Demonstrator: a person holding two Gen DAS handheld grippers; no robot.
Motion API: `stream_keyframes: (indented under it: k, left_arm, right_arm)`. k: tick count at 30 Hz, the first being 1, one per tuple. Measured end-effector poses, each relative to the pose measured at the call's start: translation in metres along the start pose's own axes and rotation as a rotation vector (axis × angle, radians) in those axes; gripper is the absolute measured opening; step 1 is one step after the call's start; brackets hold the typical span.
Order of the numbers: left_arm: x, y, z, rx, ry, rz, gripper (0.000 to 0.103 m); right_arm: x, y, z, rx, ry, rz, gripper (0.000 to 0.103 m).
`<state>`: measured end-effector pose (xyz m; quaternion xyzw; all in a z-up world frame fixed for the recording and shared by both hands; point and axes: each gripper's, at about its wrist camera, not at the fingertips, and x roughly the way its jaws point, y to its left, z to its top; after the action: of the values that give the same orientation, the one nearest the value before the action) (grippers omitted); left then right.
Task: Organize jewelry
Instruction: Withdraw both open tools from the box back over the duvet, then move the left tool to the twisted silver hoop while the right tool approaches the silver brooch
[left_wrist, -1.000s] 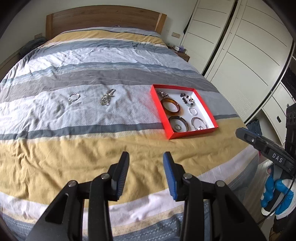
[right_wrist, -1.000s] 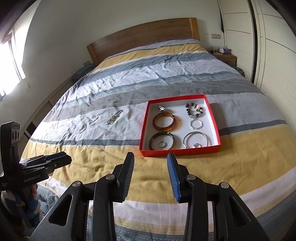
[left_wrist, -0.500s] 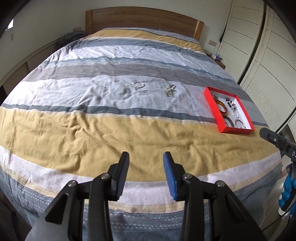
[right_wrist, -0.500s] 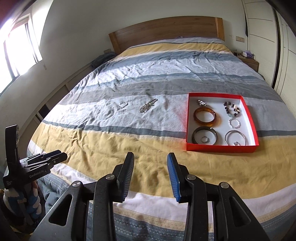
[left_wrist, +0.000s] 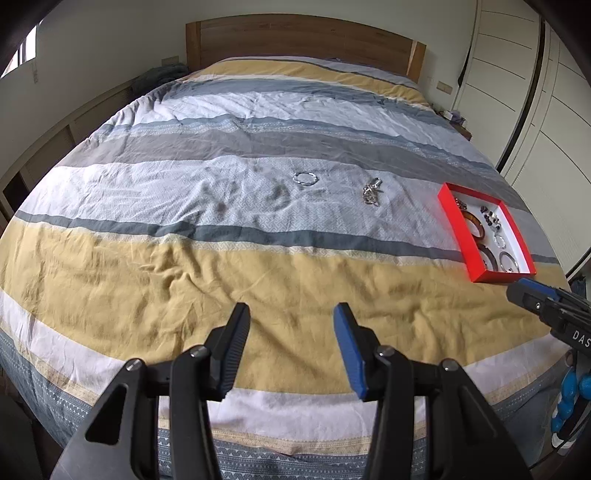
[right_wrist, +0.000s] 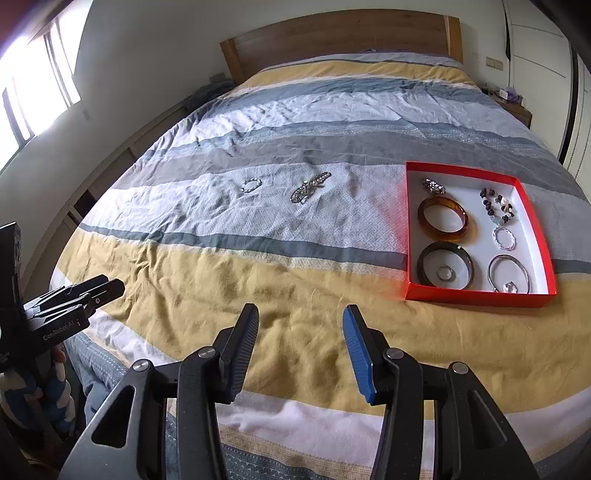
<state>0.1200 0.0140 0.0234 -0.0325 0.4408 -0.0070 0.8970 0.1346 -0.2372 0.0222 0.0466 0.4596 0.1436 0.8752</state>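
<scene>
Near the bed's right edge, a red box keeps most jewelry; a small bracelet and chain wait mid-bed. Left gripper and right gripper have just been opening, empty, ready to pick.

Jewelry on the bed: a tray near its right edge, two loose pieces toward the middle.

The tray lies on the bedspread close to the bed's right edge, nearer the foot than the headboard. In it, a bangle lies behind a second bangle along the left wall; a beaded bracelet, a small ring bracelet and a thin hoop run front to back along the right wall, and a brooch sits in the far left corner. Left of the tray, apart from it, a chain piece lies on the bedspread, and a small bracelet lies just left of that.
</scene>
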Motion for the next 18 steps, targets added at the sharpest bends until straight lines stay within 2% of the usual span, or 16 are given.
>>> stream_keyframes:
  k: [18]
  left_arm:
    - [0.043, -0.009, 0.002, 0.036, 0.075, 0.022, 0.045]
  right_arm:
    - [0.05, -0.002, -0.003, -0.031, 0.092, 0.027, 0.048]
